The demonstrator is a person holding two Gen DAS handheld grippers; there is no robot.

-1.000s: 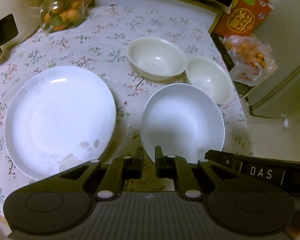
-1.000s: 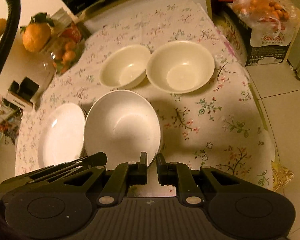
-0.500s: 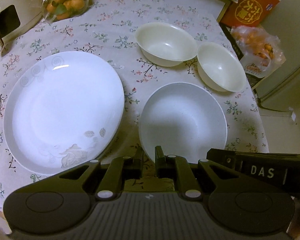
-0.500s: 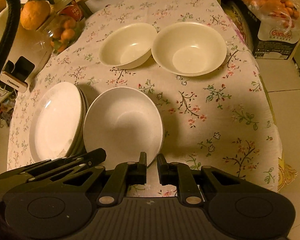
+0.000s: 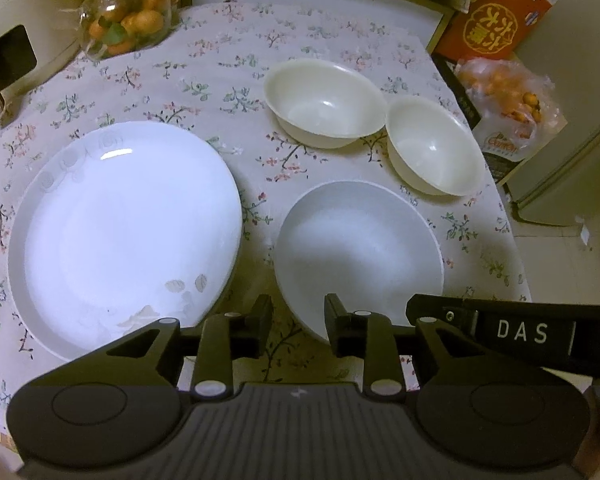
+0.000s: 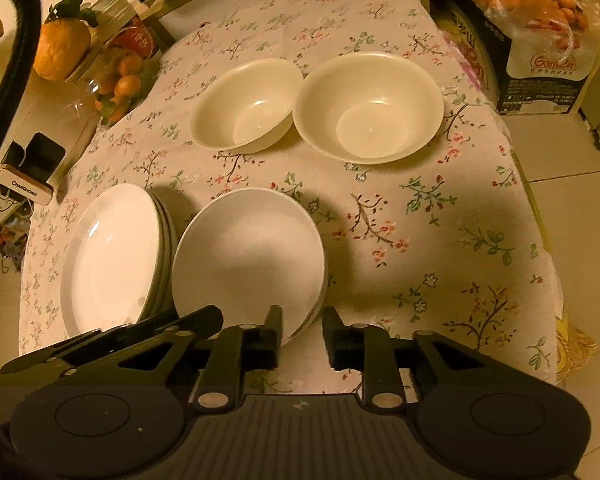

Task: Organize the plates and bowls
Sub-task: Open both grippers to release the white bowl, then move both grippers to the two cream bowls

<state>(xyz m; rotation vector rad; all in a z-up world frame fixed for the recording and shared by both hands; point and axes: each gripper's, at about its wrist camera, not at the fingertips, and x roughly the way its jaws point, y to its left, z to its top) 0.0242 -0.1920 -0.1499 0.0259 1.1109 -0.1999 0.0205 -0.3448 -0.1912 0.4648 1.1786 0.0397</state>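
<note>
Both hand-held grippers are empty with jaws opening; the deep white plate (image 5: 360, 248) sits right ahead, nearer the left hand-held gripper (image 5: 297, 330) than the right hand-held gripper (image 6: 300, 336). It's round, so no long axis to worry about

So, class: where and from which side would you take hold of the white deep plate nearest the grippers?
Grip the white deep plate by its thin near rim, coming from the table's near edge. It is far too wide to span, and the plate stack crowds its left; one finger goes over the lip, one under.
</note>
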